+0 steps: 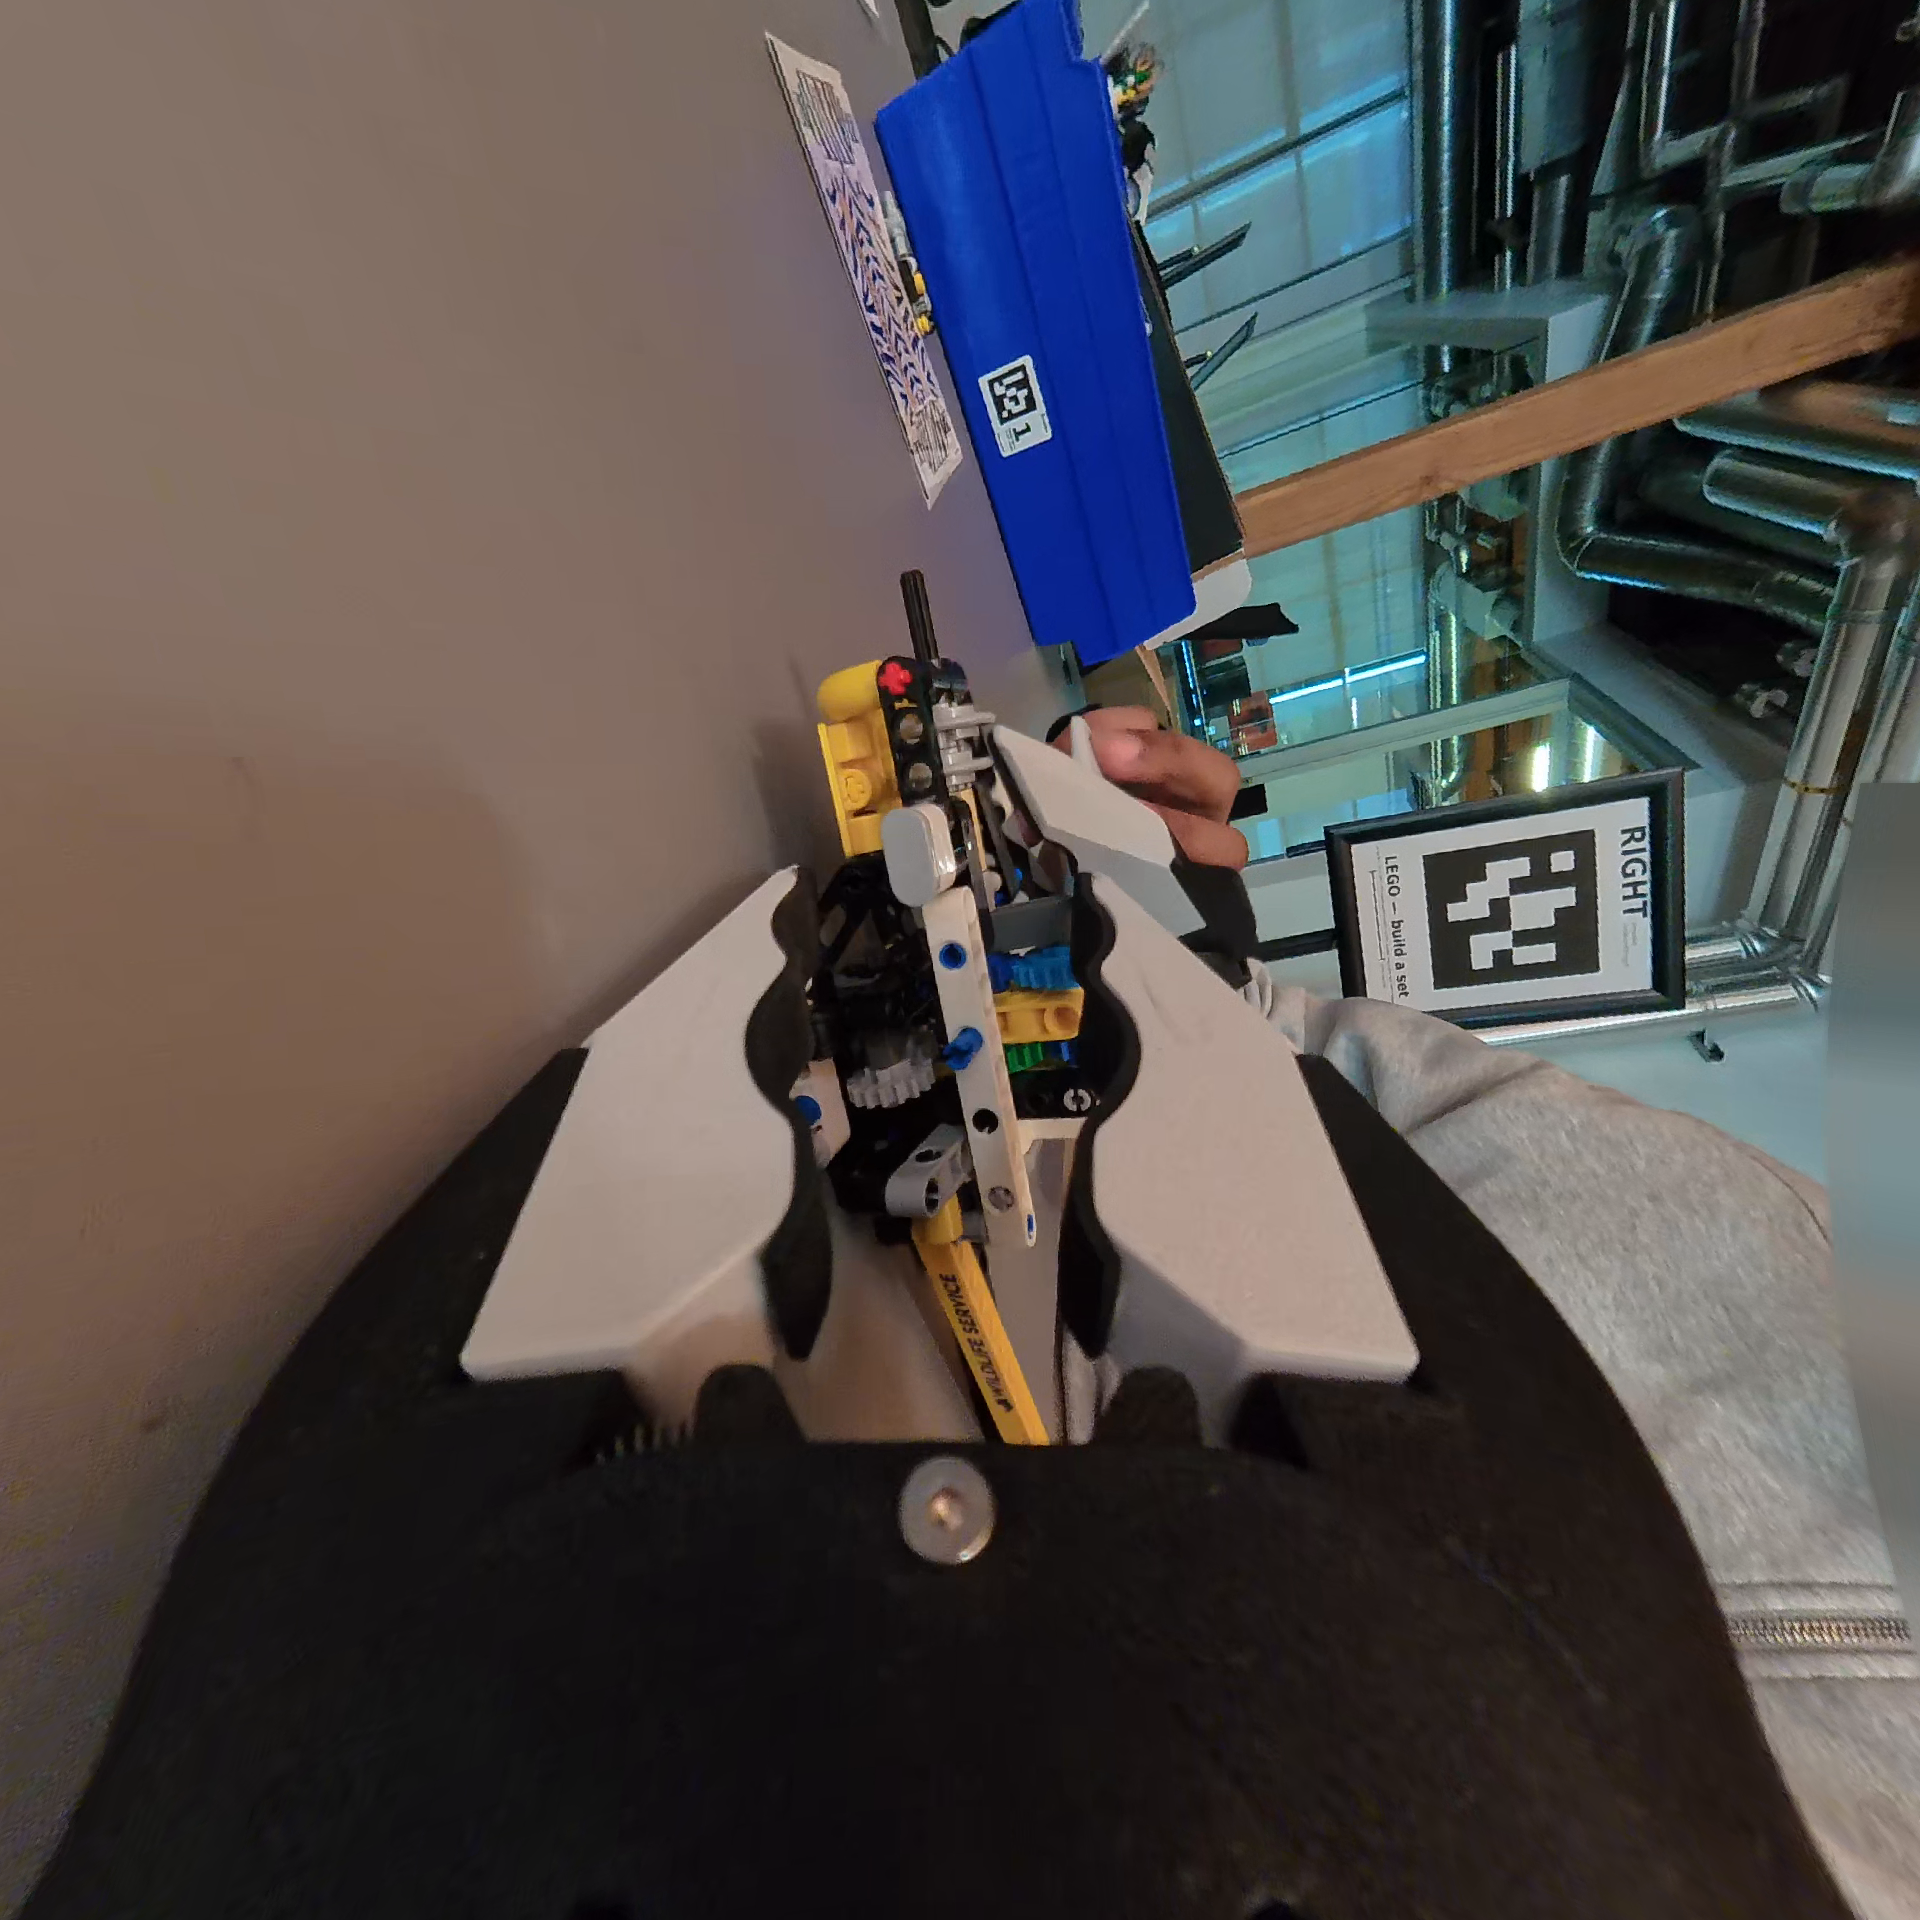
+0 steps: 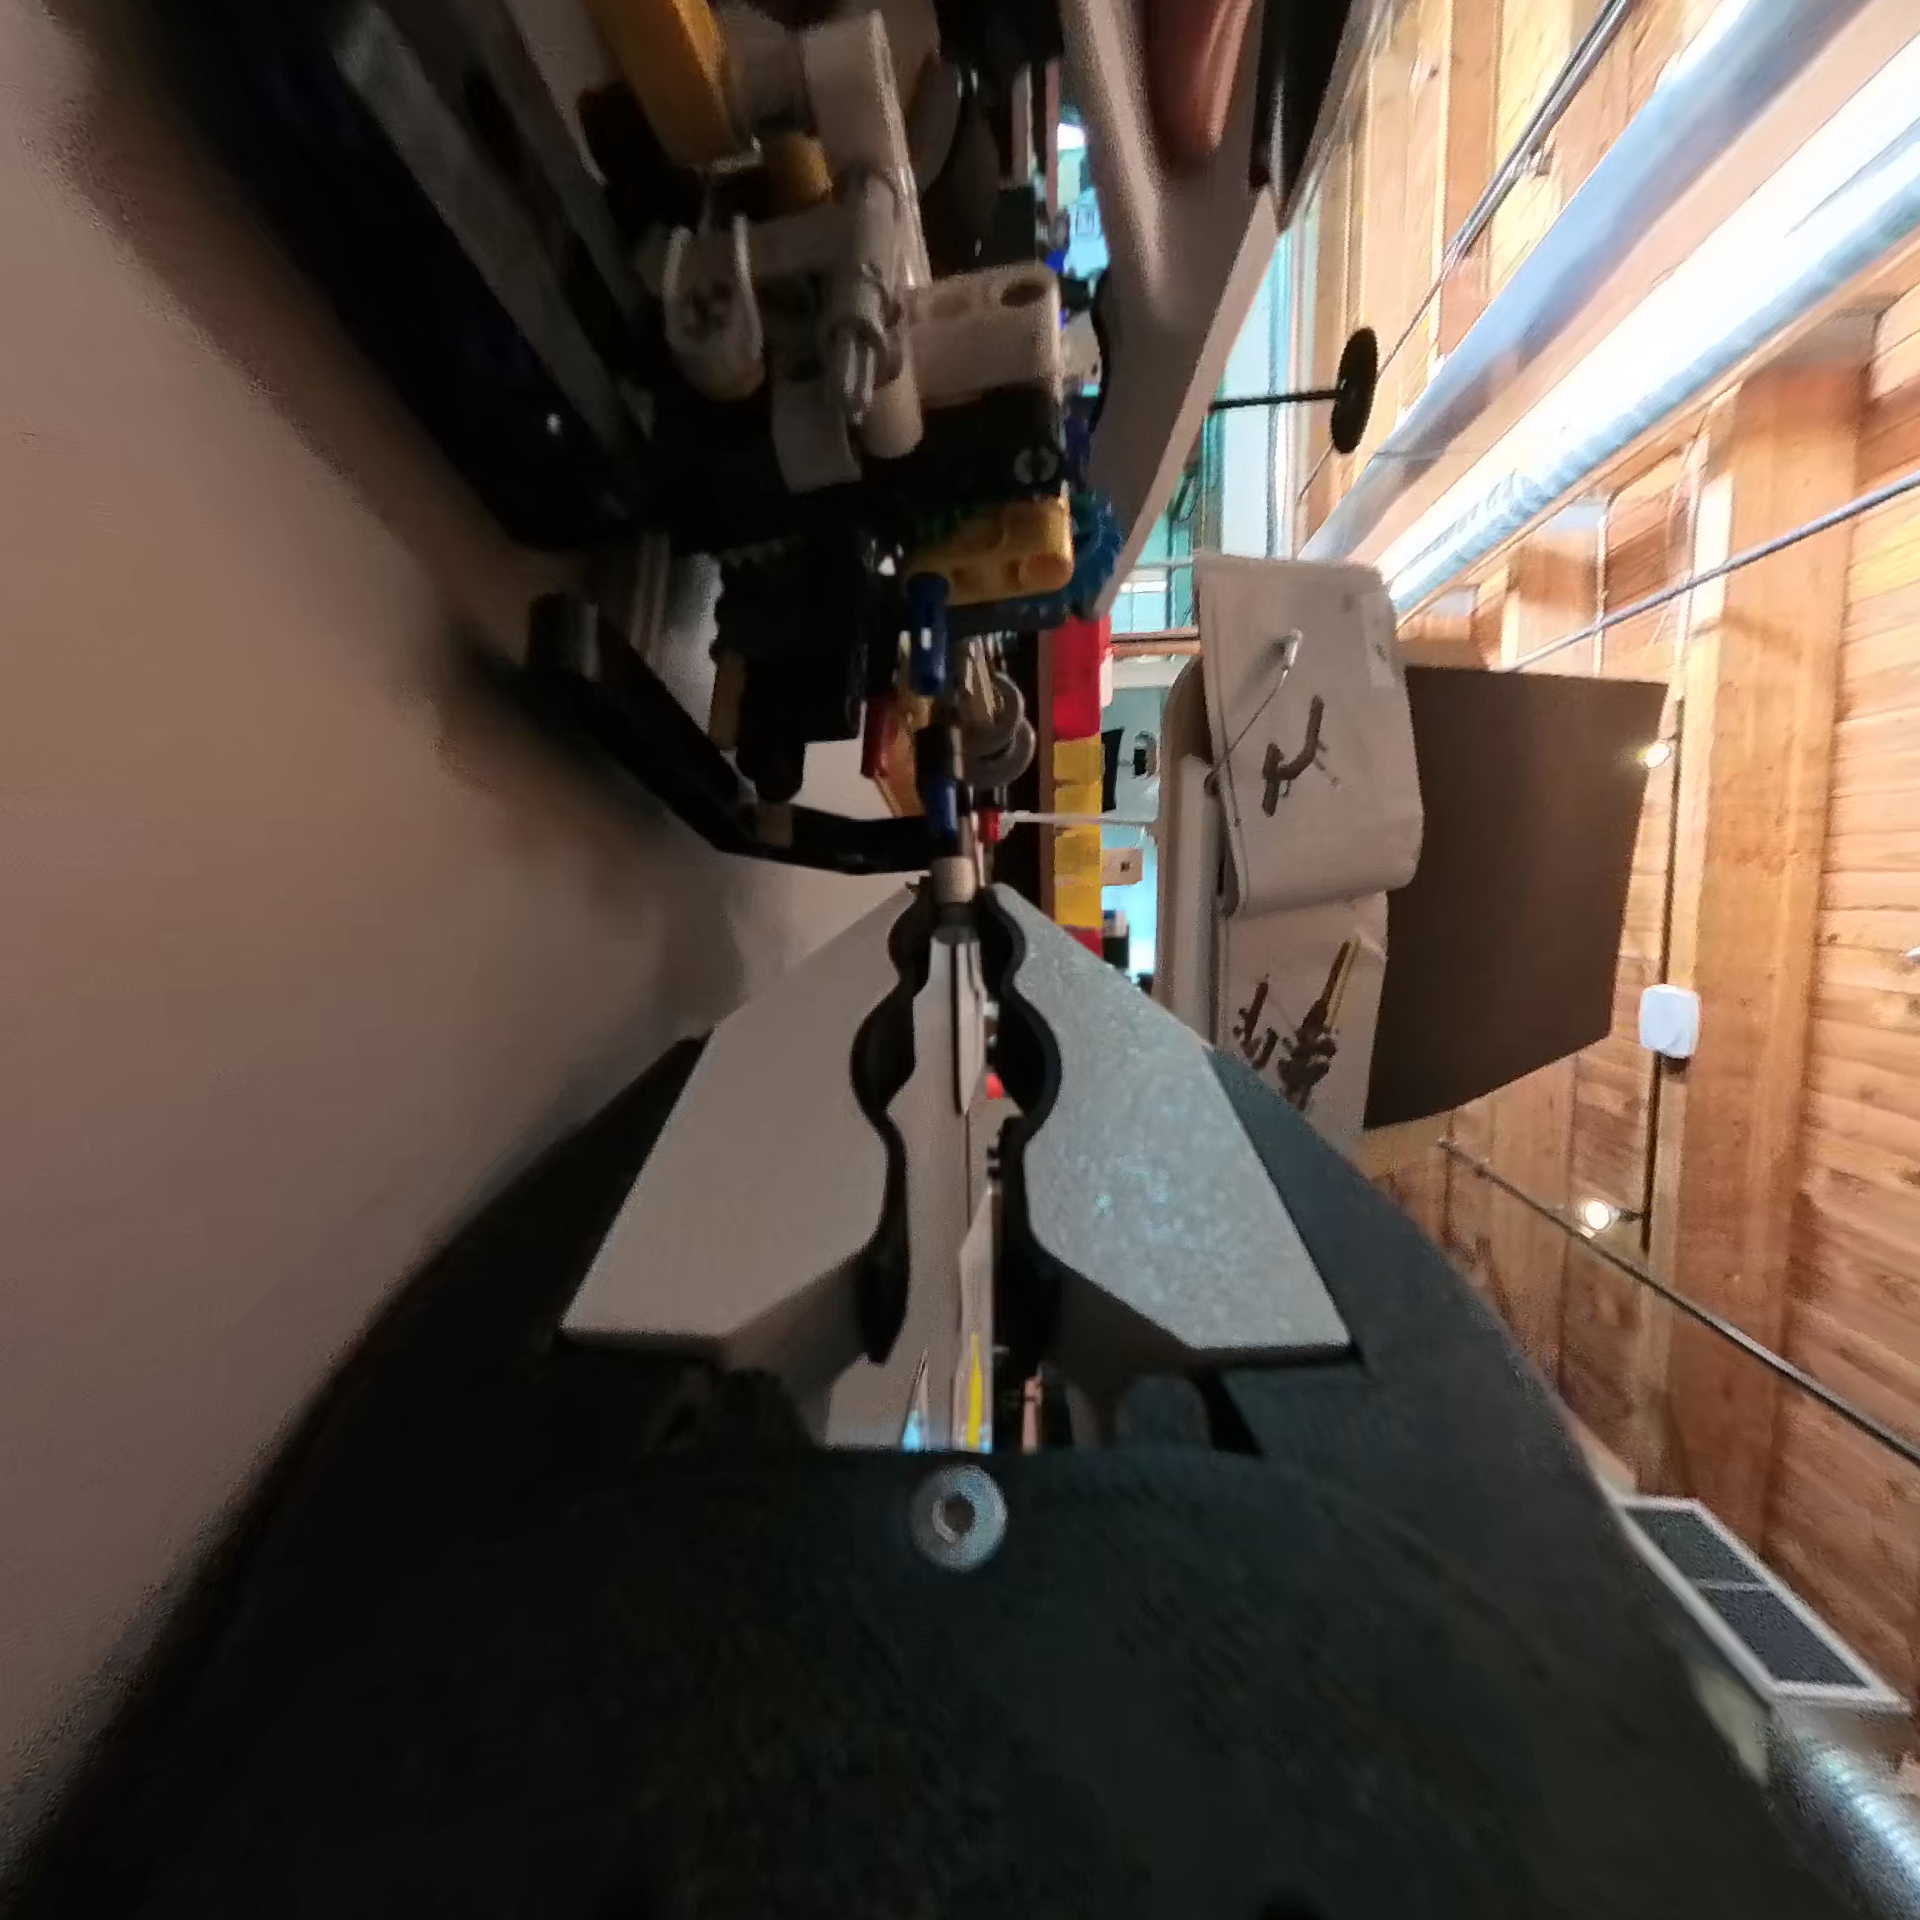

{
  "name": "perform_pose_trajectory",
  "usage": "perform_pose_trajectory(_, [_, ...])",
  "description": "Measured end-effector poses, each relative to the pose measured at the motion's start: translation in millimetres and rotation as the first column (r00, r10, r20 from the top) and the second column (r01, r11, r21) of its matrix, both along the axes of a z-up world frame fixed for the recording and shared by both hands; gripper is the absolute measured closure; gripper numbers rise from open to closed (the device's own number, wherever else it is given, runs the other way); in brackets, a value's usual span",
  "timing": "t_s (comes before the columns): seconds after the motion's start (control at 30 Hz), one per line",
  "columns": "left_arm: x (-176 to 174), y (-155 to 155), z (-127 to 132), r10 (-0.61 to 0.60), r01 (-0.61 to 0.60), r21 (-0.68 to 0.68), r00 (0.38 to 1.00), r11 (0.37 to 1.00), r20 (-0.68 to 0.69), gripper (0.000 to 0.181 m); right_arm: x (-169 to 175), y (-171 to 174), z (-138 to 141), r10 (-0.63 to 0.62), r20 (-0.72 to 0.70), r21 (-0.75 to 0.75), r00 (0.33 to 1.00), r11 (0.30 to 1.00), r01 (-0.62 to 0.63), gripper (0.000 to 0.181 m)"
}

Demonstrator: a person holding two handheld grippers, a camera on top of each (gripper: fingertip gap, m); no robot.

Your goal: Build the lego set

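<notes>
My left gripper [image 1: 940, 1049] was clamped around the lego model [image 1: 935, 987], a partly built assembly of black, yellow, white and blue pieces that I held off the grey table [image 1: 364, 520]. My right gripper [image 2: 954, 914] was pinched nearly closed on a small grey-tan peg [image 2: 953, 881] at its fingertips, which met the model's far end. In the left wrist view, my right gripper's pale finger [image 1: 1081, 821] touched the top of the model. A blue bin [image 1: 1039, 343] and a patterned sheet [image 1: 873, 270] lay on the table behind.
</notes>
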State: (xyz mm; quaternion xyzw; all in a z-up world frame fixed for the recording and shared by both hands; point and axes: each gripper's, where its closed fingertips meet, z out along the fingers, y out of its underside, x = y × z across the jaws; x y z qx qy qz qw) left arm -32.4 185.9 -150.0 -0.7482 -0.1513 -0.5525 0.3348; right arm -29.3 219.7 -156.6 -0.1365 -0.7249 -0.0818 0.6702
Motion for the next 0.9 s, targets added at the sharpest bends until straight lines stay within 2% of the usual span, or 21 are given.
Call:
perform_pose_trajectory(0.2, [1,0,-2,-0.004,0.004,-0.014,1.000,1.000,-0.004,0.133,2,-1,-4,-0.086,0.035,-0.103,0.996,0.991,0.089,0.174])
perform_pose_trajectory(0.4, [0,-1,-1,0.001,-0.001,-0.010,1.000,1.000,-0.004,0.134,7,5,-5,-0.142,0.047,-0.126,0.989,0.981,0.147,0.175])
perform_pose_trajectory(0.43, [-1,-1,-1,0.007,-0.007,-0.006,1.000,1.000,0.003,0.136,8,8,-5,-0.150,0.044,-0.133,0.988,0.979,0.155,0.175])
perform_pose_trajectory(0.47, [-3,0,-1,0.020,-0.020,-0.005,1.000,1.000,0.008,0.149,9,10,-4,-0.153,0.040,-0.142,0.987,0.977,0.157,0.175])
perform_pose_trajectory(0.5, [-5,0,1,0.030,-0.030,0.004,0.999,1.000,0.024,0.153,10,10,-2,-0.153,0.032,-0.145,0.988,0.977,0.156,0.175])
perform_pose_trajectory(0.6, [-5,-2,7,0.022,-0.024,0.022,0.997,0.999,0.074,0.145,9,9,-2,-0.148,0.026,-0.122,0.989,0.981,0.150,0.175])
perform_pose_trajectory(0.9, [-4,-2,3,0.027,-0.027,-0.001,0.999,1.000,0.046,0.148,12,26,1,-0.188,-0.007,-0.141,0.982,0.972,0.185,0.170])
